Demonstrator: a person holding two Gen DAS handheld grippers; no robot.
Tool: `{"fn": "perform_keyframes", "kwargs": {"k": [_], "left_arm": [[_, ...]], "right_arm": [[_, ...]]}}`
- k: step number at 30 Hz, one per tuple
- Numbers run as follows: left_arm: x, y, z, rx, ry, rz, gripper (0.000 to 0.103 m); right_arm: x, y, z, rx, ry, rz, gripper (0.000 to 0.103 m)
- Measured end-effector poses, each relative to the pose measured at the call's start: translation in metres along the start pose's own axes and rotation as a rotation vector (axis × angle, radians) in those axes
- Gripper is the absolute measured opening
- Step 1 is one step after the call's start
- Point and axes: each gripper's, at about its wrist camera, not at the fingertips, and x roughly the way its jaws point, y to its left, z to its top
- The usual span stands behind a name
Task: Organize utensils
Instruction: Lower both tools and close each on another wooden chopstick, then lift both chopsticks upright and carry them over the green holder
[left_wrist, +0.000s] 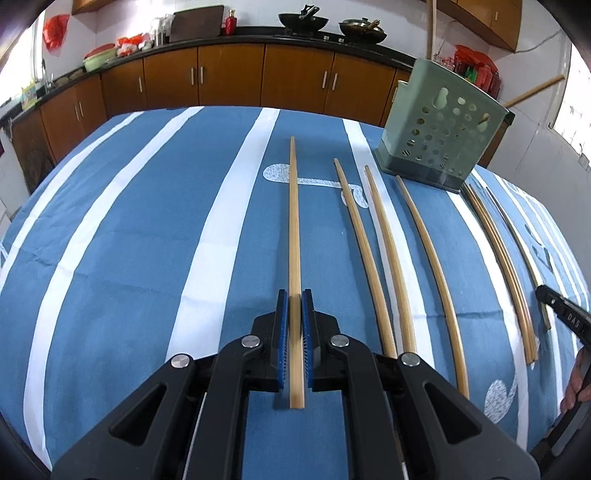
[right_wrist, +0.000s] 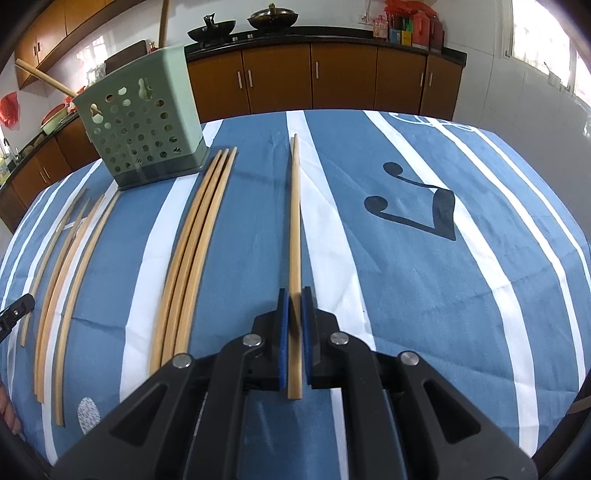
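My left gripper (left_wrist: 294, 295) was clamped on a long pale bamboo chopstick (left_wrist: 294, 229), my right gripper (right_wrist: 294, 293) on another (right_wrist: 294, 221), each stick's long axis running straight ahead. The perforated green plastic holder (left_wrist: 443, 125) stood on the blue striped bench (left_wrist: 147, 221) ahead-right of the left gripper and ahead-left of the right, the right looking slightly nearer.

- A home kitchen.
- Wooden cabinets (left_wrist: 229, 74) under a dark counter (left_wrist: 258, 35).
- Two woks (left_wrist: 303, 22) on the stove.
- A sink tap at the left end.

Blue white-striped tablecloth (left_wrist: 147, 221), tan chopsticks (left_wrist: 380, 258), pale green perforated holder (left_wrist: 443, 122)
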Motion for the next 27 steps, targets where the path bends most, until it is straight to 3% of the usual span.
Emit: {"fn": "perform_keyframes", "kwargs": {"k": [3,8,27], "left_arm": [[-0.001,-0.004,-0.001,0.029,0.000,0.016,0.008],[-0.010,0.002,0.007,0.010,-0.004,-0.009,0.008],[-0.099,0.017,0.071,-0.087,-0.316,-0.066,0.008]], "right_arm": [[-0.002,-0.004,0.001,0.021,0.002,0.014,0.008],[-0.026,-0.008,0.010,0.042,-0.074,0.039,0.008],[-0.105,-0.024,0.057,0.114,-0.353,0.092,0.008]]}}
